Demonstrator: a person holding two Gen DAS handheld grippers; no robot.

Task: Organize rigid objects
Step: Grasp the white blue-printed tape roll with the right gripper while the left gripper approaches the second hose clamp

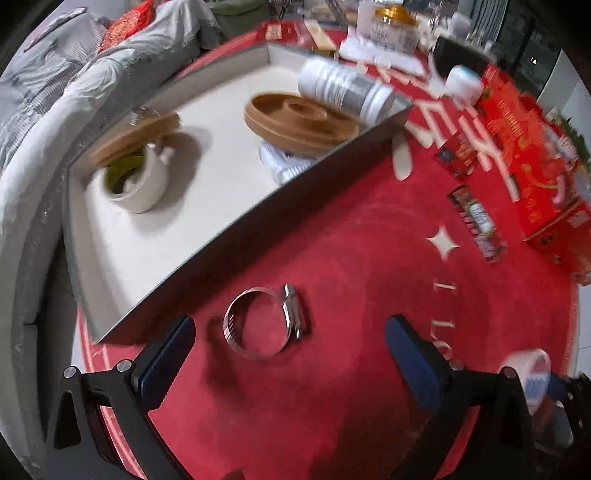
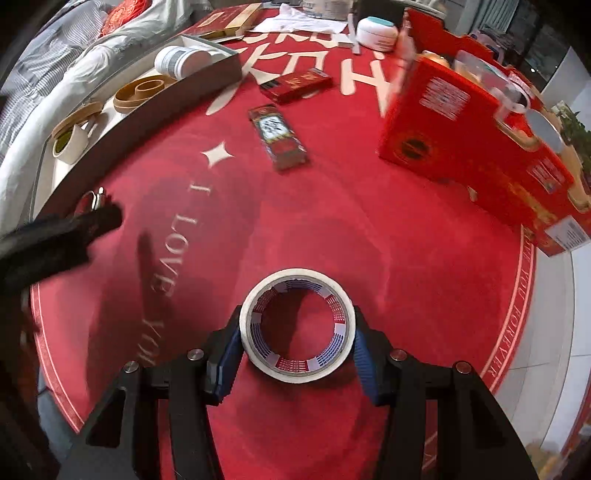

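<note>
A metal hose clamp [image 1: 264,321] lies on the red round mat, just ahead of my left gripper [image 1: 288,332], which is open with its blue pads either side of it, not touching. My right gripper [image 2: 297,332] is shut on a roll of white tape [image 2: 297,325] with red and blue print inside; both pads press its sides. The tape also shows at the right edge of the left wrist view [image 1: 528,373]. The left gripper's dark finger shows in the right wrist view [image 2: 74,225], with the clamp [image 2: 92,201] behind it.
A grey shallow box [image 1: 258,206] holds a white mug [image 1: 140,184], wooden rings [image 1: 299,122] and a white jar [image 1: 343,92]. A big red carton [image 2: 480,147], two small red packets [image 2: 279,136] and a white cream tub [image 2: 376,33] sit on the mat.
</note>
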